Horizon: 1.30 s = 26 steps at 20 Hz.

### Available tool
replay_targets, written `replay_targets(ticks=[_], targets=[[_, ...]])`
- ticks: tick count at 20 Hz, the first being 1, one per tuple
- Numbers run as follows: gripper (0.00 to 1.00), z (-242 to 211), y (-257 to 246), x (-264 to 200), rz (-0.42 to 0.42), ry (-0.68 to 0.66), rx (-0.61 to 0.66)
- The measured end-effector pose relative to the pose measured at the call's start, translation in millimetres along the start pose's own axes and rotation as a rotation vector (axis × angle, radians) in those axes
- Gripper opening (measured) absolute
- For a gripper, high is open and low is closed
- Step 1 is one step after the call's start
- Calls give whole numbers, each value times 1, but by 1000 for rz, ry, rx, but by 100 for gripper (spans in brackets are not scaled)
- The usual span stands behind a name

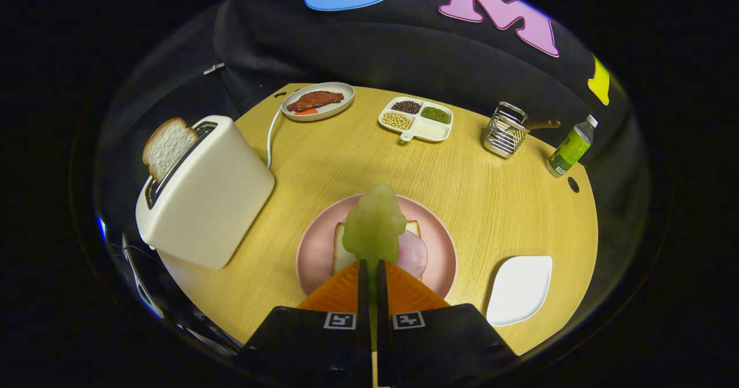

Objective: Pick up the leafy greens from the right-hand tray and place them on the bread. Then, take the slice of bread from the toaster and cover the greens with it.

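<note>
Gripper (369, 264) clamped on greens (374, 223), hovering over bread (344, 255) and ham (413, 254) on pink plate (314, 243). Greens not dropped yet. Toaster (202, 194) slice (167, 145) untouched, so roughly halfway.

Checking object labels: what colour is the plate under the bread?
Pink, clearest in the gripper view: the plate under the bread, gripper shut on the greens.

the pale leafy greens (374, 223) are pinched between the closed fingers of the gripper (369, 267), above the bread (345, 255) on the pink plate (314, 249). a slice of bread (167, 145) stands in the toaster (208, 197) at the table's left edge. the white tray (519, 290) lies at its right edge.
</note>
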<state>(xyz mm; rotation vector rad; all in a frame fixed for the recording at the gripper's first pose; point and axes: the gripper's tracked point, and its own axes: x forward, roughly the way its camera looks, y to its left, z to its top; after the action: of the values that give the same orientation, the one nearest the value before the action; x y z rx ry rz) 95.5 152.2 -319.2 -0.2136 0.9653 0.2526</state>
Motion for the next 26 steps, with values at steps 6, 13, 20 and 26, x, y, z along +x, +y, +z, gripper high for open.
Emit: replay_targets(ticks=[6, 13, 20, 26], targets=[[14, -6, -6, 15, -42, 46, -66], [56, -4, -7, 18, -62, 37, -53], [98, 15, 5, -6, -17, -45, -2], [99, 49, 35, -45, 45, -156, -4]])
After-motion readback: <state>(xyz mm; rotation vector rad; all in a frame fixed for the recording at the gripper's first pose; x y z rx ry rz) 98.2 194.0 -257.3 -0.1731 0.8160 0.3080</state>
